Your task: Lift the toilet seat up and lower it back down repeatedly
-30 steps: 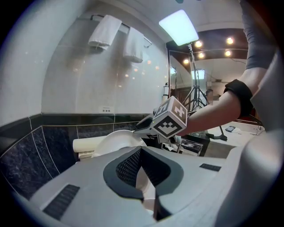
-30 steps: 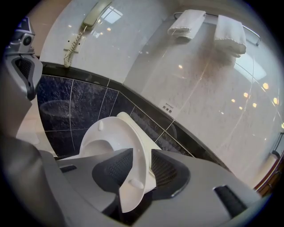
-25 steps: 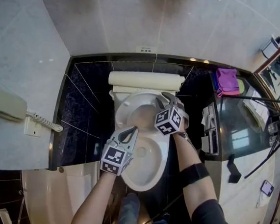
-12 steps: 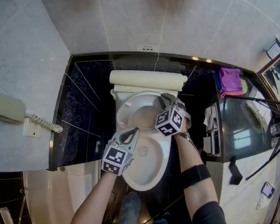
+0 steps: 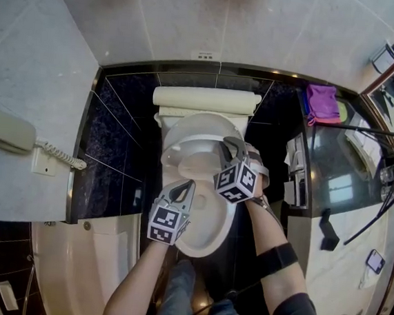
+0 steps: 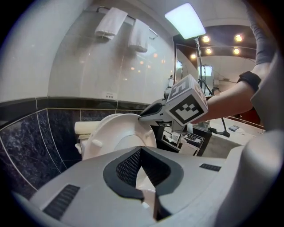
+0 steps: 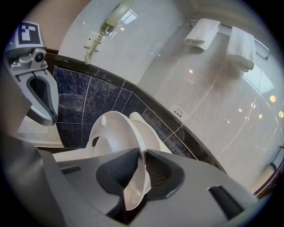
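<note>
Above the bowl [image 5: 206, 239], the right gripper [image 5: 228, 148], jaws just closing, pinches the half-raised toilet seat [image 7: 116, 126] by its rim. A shallow hold could slip and slam it. The left gripper [image 5: 186, 185] has its jaws together, empty.

I note the toilet seat [image 5: 194, 129] tilted up over the bowl [image 5: 210, 236], cistern [image 5: 206, 99] behind it; wall phone [image 5: 2, 140] to the left, cloth [image 5: 320, 103] far right.

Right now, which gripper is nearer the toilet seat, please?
Right. The right gripper has just been closing its jaws on the toilet seat; the left gripper hangs over the bowl, apart from it.
</note>
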`<state>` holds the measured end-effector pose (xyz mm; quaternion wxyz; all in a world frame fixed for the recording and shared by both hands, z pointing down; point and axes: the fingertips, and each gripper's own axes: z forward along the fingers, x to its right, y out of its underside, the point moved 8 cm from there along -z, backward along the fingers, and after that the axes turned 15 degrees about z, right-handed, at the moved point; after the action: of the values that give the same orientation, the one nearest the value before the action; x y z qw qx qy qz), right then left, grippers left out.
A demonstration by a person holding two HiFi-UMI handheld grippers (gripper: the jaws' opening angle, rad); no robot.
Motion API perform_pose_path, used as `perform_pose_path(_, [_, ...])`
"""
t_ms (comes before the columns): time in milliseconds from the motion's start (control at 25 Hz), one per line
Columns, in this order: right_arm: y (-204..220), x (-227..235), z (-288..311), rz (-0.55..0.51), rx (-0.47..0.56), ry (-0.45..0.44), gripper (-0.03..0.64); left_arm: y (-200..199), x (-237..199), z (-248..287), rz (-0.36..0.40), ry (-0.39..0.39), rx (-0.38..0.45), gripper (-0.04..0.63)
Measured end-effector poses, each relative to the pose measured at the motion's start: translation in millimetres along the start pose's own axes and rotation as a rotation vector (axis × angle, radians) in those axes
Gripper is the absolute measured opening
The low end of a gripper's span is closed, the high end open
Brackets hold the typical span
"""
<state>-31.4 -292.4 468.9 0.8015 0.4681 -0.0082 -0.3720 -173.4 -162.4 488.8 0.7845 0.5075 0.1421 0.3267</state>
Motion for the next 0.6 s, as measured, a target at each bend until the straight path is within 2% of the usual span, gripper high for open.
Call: perform_pose_path(600, [59, -96, -106, -0.117, 0.049, -0.01, 0.071, 54, 71, -28, -0.081, -0.136, -0.057, -0.005])
